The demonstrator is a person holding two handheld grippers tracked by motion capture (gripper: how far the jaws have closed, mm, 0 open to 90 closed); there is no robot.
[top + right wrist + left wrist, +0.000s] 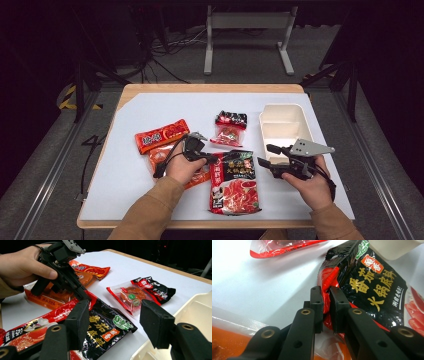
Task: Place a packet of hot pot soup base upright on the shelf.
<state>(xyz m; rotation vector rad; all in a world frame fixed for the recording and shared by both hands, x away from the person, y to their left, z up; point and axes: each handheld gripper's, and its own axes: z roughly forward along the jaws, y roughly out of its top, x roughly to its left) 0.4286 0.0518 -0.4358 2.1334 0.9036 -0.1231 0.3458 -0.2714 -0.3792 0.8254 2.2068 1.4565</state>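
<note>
A large black-and-red soup-base packet (235, 182) lies flat at the table's front centre. My left gripper (215, 159) is shut on that packet's upper left edge; in the left gripper view the red edge (326, 298) is pinched between the two black jaws. My right gripper (265, 155) hovers just right of the packet, open and empty, its jaws standing wide apart (115, 322) in the right gripper view, pointing toward the packet (105, 332) and the left gripper (83, 296).
A white rectangular tub (282, 125) stands at the right, just behind my right gripper. A small red-and-black snack packet (229, 128) lies at mid-table. A red-orange packet (161, 135) and a clear orange pouch (162, 157) lie left, under my left hand.
</note>
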